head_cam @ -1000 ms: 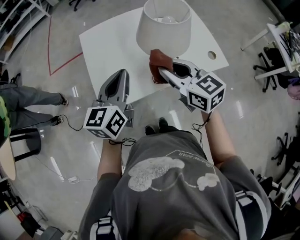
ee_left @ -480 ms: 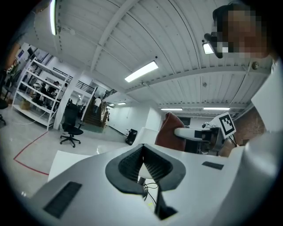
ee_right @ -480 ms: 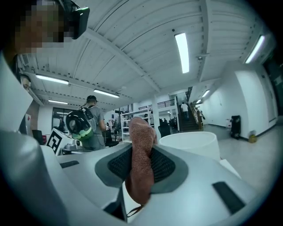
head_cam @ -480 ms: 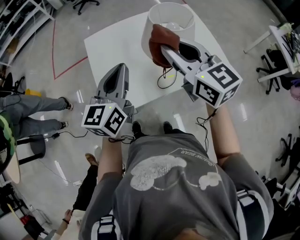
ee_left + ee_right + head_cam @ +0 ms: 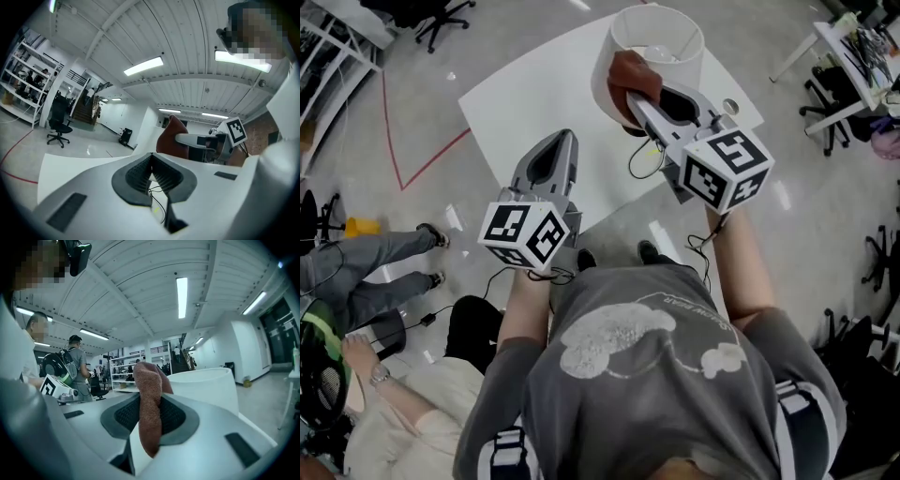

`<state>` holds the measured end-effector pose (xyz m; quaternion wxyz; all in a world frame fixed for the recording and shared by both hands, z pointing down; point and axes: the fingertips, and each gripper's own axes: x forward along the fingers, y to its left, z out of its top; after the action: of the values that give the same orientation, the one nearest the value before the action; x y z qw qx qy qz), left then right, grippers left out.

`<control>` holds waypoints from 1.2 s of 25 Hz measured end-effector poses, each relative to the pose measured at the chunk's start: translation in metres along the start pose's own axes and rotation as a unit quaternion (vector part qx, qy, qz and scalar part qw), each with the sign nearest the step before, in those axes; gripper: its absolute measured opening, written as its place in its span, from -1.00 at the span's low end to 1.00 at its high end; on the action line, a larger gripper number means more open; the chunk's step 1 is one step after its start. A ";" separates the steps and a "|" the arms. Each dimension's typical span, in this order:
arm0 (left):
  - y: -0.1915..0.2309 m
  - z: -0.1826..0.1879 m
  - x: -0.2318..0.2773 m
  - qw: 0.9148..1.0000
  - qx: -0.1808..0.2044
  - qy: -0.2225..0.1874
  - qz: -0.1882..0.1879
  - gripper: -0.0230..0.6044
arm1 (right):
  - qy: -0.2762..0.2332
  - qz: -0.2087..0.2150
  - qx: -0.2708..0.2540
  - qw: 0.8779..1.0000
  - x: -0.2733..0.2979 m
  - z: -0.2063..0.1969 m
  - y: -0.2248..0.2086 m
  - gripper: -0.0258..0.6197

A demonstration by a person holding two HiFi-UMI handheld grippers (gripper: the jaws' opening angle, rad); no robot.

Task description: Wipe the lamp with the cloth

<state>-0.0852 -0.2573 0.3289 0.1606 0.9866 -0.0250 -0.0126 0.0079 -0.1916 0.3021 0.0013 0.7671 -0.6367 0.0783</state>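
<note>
**Item 1. Floor marking.** A red line [image 5: 412, 159] on the floor, left of the table.

**Item 2. Table [image 5: 525, 94].** White, square, set corner-on to the person. It carries the lamp and a loop of black cord [image 5: 642, 164] near its near-right edge. A small round hole [image 5: 730, 106] sits by its right corner.

**Item 3. Left gripper [image 5: 566, 137].** It hangs over the table's near-left edge, well apart from the lamp. Its own view shows the jaws closed on each other [image 5: 151, 155] with nothing between them. Idle.

**Item 4. Lamp [image 5: 689, 67].** White drum shade, open at the top, with a bulb visible inside. It stands toward the table's right corner. The base is hidden under the shade.

**Item 5. Cloth [image 5: 630, 75].** Rust-brown and bunched. It is clamped between the jaws of the right gripper [image 5: 639, 97], with a fold rising above them and a tail hanging below [image 5: 147, 376]. In the head view it lies against the shade's near wall, just under the rim. Contact looks likely but cannot be confirmed.

**Item 6. Right gripper [image 5: 150, 401].** Clenched firmly on the cloth and raised to the shade.

**Step in hand (judgement).** Wiping the shade's outer wall, near its upper part.

**Next move calls for (judgement).** Light strokes along or around the shade, with the cloth kept pinched. Pressure should be gentle enough that the lamp does not tip or slide. The free left gripper could steady it.
</note>
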 end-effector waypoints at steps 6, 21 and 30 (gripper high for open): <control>0.004 0.000 0.011 1.000 -0.016 0.011 -0.012 -0.90 | 0.028 -0.012 0.021 0.999 0.017 -0.021 -0.001 -0.62; 0.042 -0.024 -0.014 0.997 -0.036 0.059 -0.045 -0.90 | 0.122 -0.081 0.105 0.984 0.042 -0.130 0.023 -0.62; 0.046 -0.017 -0.015 0.999 -0.012 0.053 -0.003 -0.90 | 0.066 -0.045 0.134 0.988 0.041 -0.098 0.035 -0.62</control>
<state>-0.1021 -0.2952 0.3596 0.1739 0.9839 -0.0139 0.0385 -0.0313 -0.2280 0.4008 -0.0560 0.7816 -0.5835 0.2131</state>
